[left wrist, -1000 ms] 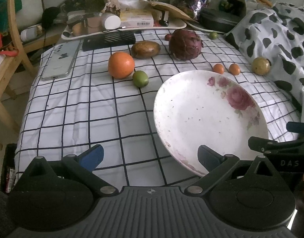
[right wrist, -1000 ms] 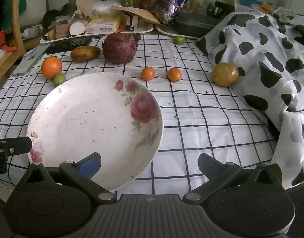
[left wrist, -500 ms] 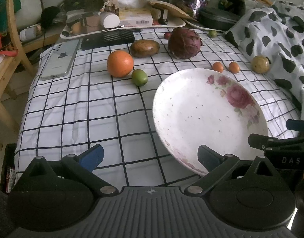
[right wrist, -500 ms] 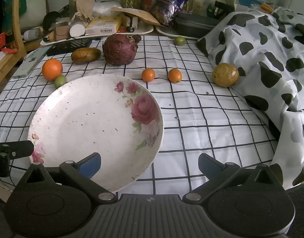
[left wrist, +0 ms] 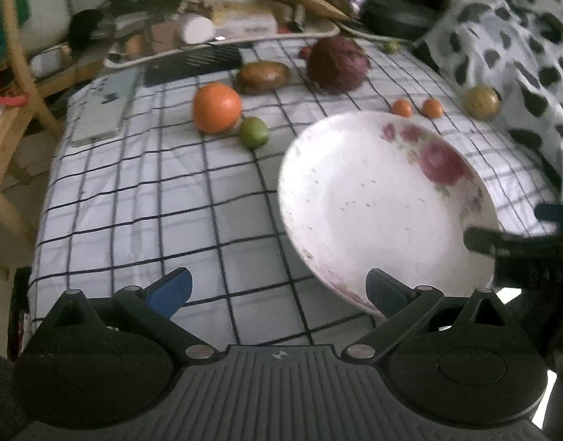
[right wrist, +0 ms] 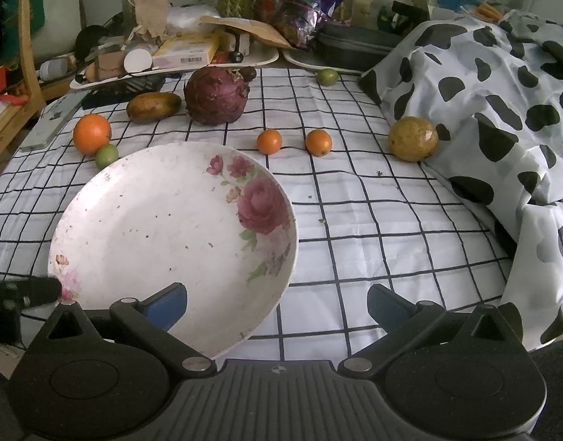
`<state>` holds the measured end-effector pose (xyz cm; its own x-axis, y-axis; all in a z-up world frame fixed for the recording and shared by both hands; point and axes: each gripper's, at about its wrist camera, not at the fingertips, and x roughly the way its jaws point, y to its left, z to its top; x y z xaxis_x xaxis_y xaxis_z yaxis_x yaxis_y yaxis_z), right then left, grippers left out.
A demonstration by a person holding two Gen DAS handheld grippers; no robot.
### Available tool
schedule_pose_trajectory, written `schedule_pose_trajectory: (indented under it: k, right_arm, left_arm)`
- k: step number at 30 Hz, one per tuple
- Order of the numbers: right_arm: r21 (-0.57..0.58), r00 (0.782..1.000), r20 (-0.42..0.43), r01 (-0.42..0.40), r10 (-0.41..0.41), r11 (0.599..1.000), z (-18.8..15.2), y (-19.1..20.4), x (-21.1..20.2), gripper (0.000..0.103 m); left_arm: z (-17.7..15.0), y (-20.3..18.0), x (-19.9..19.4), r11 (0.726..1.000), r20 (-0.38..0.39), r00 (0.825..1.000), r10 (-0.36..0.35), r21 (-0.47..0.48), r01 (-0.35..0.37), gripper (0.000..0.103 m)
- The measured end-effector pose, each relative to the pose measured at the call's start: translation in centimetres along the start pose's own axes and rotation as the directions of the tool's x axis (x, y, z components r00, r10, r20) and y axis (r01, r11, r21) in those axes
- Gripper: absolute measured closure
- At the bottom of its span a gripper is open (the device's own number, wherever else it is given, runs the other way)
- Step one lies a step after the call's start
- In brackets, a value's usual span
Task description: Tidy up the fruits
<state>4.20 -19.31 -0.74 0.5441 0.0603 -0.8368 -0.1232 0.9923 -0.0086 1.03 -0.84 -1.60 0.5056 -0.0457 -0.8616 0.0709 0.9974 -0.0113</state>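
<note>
Left wrist view: the left gripper [left wrist: 278, 290] hangs spread and empty over a black-gridded white cloth [left wrist: 142, 198]; a glossy round orange [left wrist: 217, 107] and small green lime [left wrist: 254, 132] wait beyond the bare, rose-painted white plate [left wrist: 358, 213].

Right wrist view: the right gripper [right wrist: 278, 299], equally agape, faces two tiny smooth tangerines [right wrist: 269, 141], a dull yellow passion fruit [right wrist: 412, 138] and papery purple cabbage [right wrist: 216, 97]. Judging by this, sorting has not begun.

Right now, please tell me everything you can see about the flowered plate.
The plate is round, shallow and white, glossy like ceramic, with pink roses and green leaves printed along its right side and a fainter flower at its near left rim. Small dark specks dot its surface; nothing lies in it. It lies on the checked tablecloth, near the front edge. Both grippers are open and hold nothing.
</note>
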Motion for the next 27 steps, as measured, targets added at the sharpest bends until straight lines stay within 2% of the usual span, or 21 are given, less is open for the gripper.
schedule_pose_trajectory:
  k: [10, 15, 19, 27]
  right_arm:
    - [0.020, 0.999, 0.040, 0.023, -0.023, 1.000, 1.6, -1.1, 1.1, 0.000]
    - [0.034, 0.998, 0.057, 0.022, -0.024, 0.999, 2.8, -1.9, 2.2, 0.000]
    - [0.038, 0.998, 0.064, 0.013, -0.015, 0.999, 3.9, -2.5, 3.3, 0.000]
    - [0.058, 0.998, 0.064, -0.015, 0.012, 0.998, 6.3, -4.1, 5.7, 0.000]
  left_arm:
    - [2.5, 1.3, -0.1, 0.996, 0.070, 0.994, -0.090, 0.036, 0.087, 0.001]
    - [4.5, 3.1, 0.6, 0.993, 0.095, 0.988, -0.119, 0.002, 0.120, 0.001]
    - [6.0, 4.7, 1.4, 0.993, 0.093, 0.990, -0.107, -0.042, 0.111, 0.001]
    - [8.8, 7.0, 3.3, 0.987, 0.119, 0.984, -0.131, -0.083, 0.141, 0.001]
